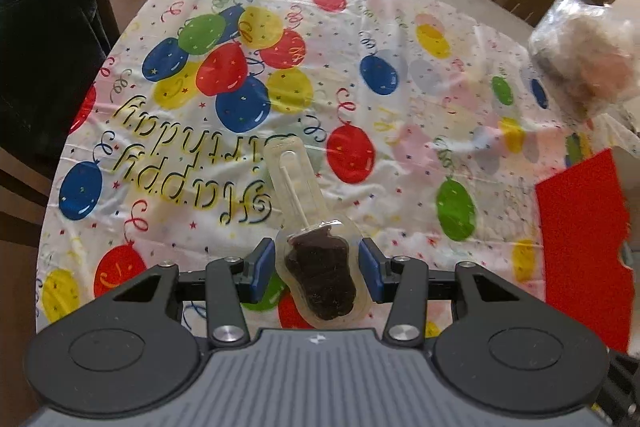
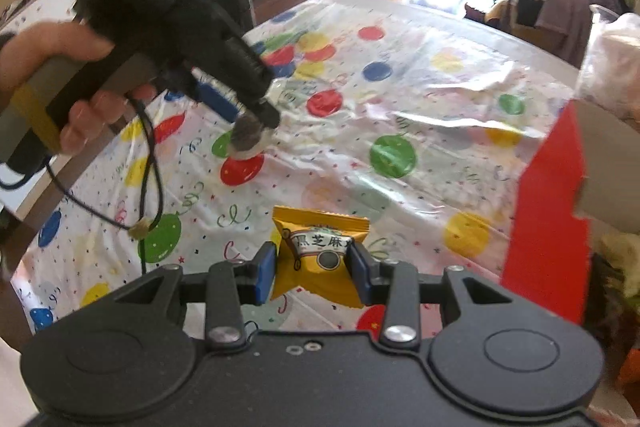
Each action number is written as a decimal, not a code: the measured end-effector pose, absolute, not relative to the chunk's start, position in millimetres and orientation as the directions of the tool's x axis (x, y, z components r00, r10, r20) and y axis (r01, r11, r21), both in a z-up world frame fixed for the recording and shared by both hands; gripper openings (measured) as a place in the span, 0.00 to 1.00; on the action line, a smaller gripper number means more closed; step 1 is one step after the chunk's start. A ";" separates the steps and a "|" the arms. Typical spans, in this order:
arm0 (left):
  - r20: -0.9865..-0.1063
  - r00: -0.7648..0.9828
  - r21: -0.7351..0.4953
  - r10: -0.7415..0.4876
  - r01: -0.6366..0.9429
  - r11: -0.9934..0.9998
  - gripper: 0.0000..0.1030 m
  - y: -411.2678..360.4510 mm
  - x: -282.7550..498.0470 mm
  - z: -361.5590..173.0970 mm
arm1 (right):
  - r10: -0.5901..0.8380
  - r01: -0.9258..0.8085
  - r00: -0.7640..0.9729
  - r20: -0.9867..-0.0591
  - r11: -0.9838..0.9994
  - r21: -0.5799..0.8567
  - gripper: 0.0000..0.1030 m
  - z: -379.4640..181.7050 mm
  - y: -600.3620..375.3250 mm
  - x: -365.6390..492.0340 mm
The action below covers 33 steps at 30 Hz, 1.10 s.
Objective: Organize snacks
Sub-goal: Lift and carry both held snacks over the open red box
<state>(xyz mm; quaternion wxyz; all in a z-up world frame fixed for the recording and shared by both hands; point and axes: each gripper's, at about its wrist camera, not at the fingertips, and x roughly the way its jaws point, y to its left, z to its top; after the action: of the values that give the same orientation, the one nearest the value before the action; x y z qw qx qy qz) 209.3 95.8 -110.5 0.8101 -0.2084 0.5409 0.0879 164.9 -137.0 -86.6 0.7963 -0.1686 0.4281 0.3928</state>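
Above the bench [image 1: 360, 39] with its balloon-printed cover, the left gripper [image 1: 318, 269] is clenched on a lollipop [image 1: 320, 275]: a dark brown, rough-looking sweet on a white stick, sealed in a clear plastic wrapper, held off the cover with the stick pointing away. The right gripper [image 2: 314, 273] grasps a yellow snack packet [image 2: 320, 251] with zigzag edges, black Chinese characters and a dark round picture, also lifted above the cover, beside a red box [image 2: 548, 227].

Yellow snack pkt [image 2: 320, 251], dark-brown lolly [image 1: 322, 277], red box [image 1: 580, 231], multicolour balloon-print cloth [image 1: 240, 67].
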 end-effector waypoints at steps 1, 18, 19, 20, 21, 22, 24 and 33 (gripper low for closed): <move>-0.909 0.408 -0.251 -0.089 -0.362 0.898 0.44 94.6 205.9 -106.3 | 0.486 -0.764 0.335 -0.807 0.642 0.069 0.38 -82.6 -141.3 163.8; -0.826 0.536 -0.312 -0.171 -0.183 0.932 0.44 24.6 173.9 -23.0 | 0.482 -0.654 0.510 -0.713 0.755 0.042 0.38 -13.8 -218.1 161.3; -0.821 0.543 -0.313 -0.178 -0.166 0.935 0.44 16.7 173.6 -17.9 | 0.478 -0.649 0.518 -0.709 0.760 0.039 0.38 -11.1 -222.9 162.2; -0.816 0.549 -0.312 -0.183 -0.149 0.938 0.44 8.7 173.7 -12.7 | 0.476 -0.643 0.529 -0.703 0.765 0.035 0.38 -8.4 -228.3 163.3; -0.811 0.554 -0.310 -0.189 -0.133 0.941 0.44 1.6 173.8 -8.6 | 0.473 -0.637 0.539 -0.697 0.770 0.030 0.38 -5.5 -233.7 164.4; -0.805 0.560 -0.310 -0.196 -0.115 0.944 0.44 -6.8 174.5 -3.8 | 0.470 -0.632 0.547 -0.693 0.774 0.026 0.38 -3.3 -238.5 165.9; -0.796 0.568 -0.310 -0.210 -0.084 0.947 0.44 -23.0 176.9 4.0 | 0.463 -0.621 0.565 -0.683 0.784 0.018 0.38 0.9 -249.4 169.0; -0.778 0.584 -0.277 -0.234 0.016 0.961 0.44 -95.3 197.1 22.6 | 0.407 -0.565 0.631 -0.660 0.824 -0.032 0.38 9.8 -303.4 186.5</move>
<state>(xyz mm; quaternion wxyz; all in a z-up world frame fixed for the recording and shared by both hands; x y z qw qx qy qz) 197.1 -95.3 22.6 0.8816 -0.1209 0.4506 -0.0707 186.5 -303.4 9.8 0.8953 -0.1187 0.3326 0.2715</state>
